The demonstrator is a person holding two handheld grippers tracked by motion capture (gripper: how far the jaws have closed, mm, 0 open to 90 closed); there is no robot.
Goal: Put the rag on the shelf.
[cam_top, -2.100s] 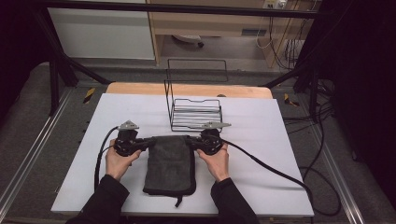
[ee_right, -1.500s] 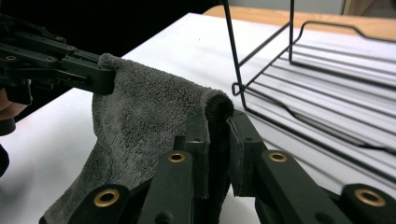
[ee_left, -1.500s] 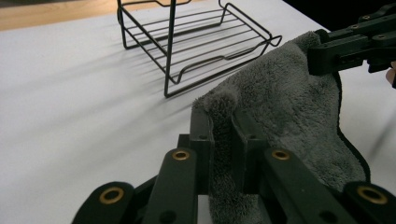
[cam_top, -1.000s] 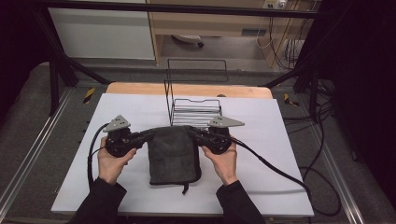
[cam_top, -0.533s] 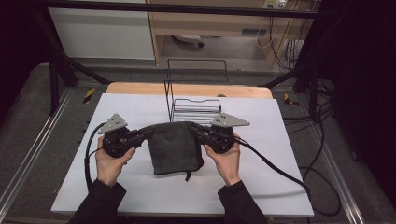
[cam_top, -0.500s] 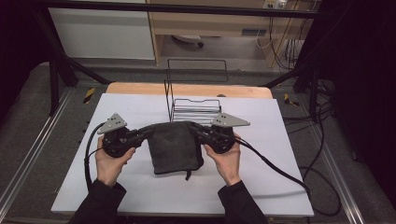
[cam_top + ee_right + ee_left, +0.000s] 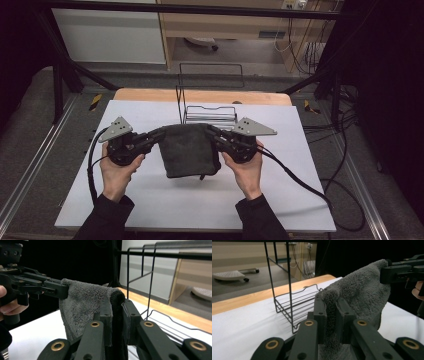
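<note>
While the left gripper [image 7: 159,134] pinches the near-left corner of the dark grey towel [image 7: 190,150], its jaws sit clamped tight on the pile, as the left gripper view makes plain: fluffy fabric [image 7: 359,295] squeezed between the two black jaws. That corner grip looks chosen so the cloth hangs flat rather than bunched. Moving across, the towel is off the white table [image 7: 150,200], top edge stretched between the two tools, its lower part drooping freely with a small tag or loop dangling at the bottom. Over on the other side, the right gripper [image 7: 214,134] is closed on the opposite top corner; in the right gripper view the dark hem [image 7: 116,315] is nipped between the jaws. Both hands hold level and apart, which keeps the upper edge taut. Just behind the towel stands the black wire rack [image 7: 210,112], upright frame at the left, low basket to the right. My read: a spread hold like this suits draping the cloth over that rack.
</note>
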